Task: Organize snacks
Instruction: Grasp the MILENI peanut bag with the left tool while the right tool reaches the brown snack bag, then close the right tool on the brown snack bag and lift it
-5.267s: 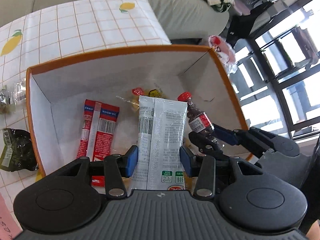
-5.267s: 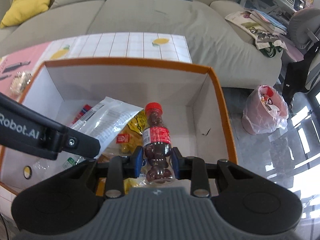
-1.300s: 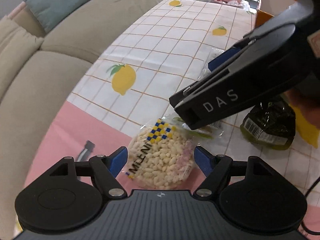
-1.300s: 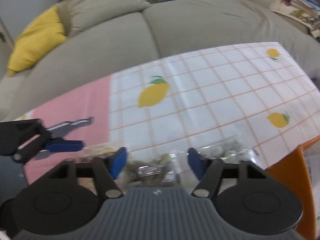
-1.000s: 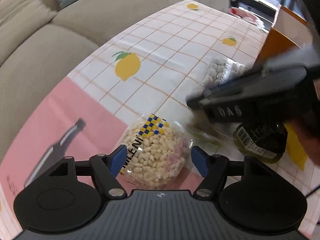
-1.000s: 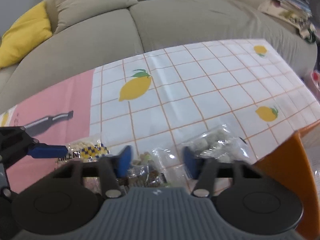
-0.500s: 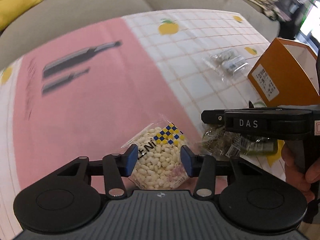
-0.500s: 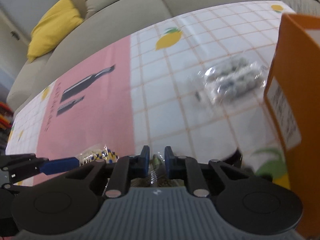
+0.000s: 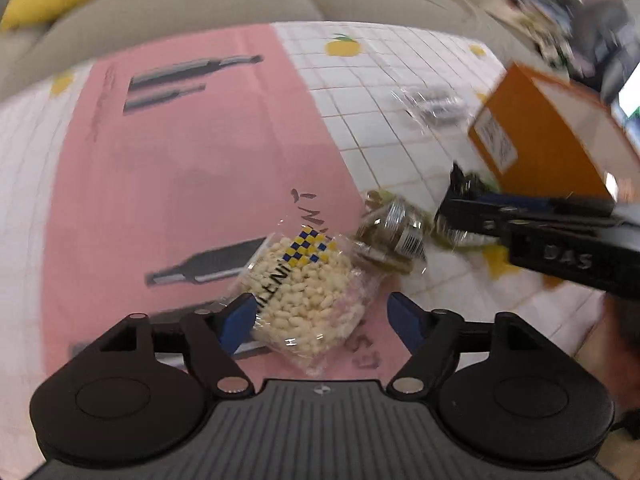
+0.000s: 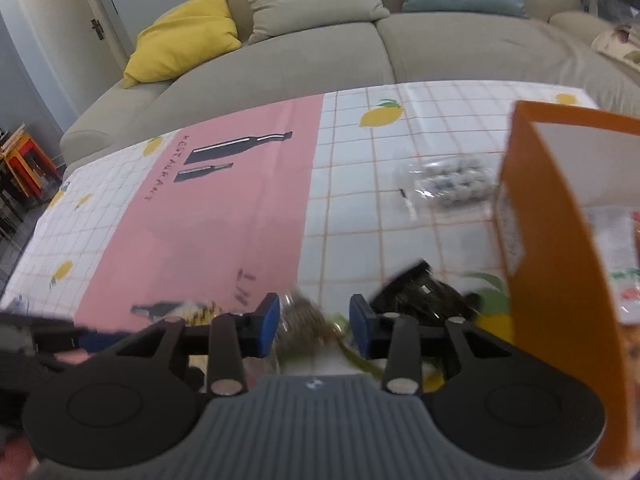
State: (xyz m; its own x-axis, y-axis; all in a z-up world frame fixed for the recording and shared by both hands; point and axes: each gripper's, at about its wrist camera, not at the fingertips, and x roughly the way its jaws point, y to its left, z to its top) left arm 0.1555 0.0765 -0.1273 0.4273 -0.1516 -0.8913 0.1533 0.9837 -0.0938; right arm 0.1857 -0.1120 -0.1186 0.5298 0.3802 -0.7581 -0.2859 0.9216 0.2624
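The left hand-held gripper [image 9: 318,316] hangs over the pink strip of the surface [image 9: 160,200] with its jaws wide apart; they have just been opening. The clear bag of pale puffed snacks [image 9: 308,292] lies between them, its left edge against the left pad, the right pad well clear, so the bag looks let go and resting on the cloth rather than carried. Just right of it lies a crumpled clear packet with brownish contents [image 9: 390,236], touching the bag's corner. The right hand-held gripper [image 10: 314,328] sits over that packet [image 10: 304,328], jaws partly apart and just been opening too; the packet is blurred between the pads, and neither seems to press on it. A dark packet [image 10: 424,296] lies beside it, near the orange box [image 10: 552,264]. A clear pack of small grey pieces [image 10: 448,180] rests further back by the box's wall. The box stands open-topped at the right edge, probably where these loose snacks are meant to go.
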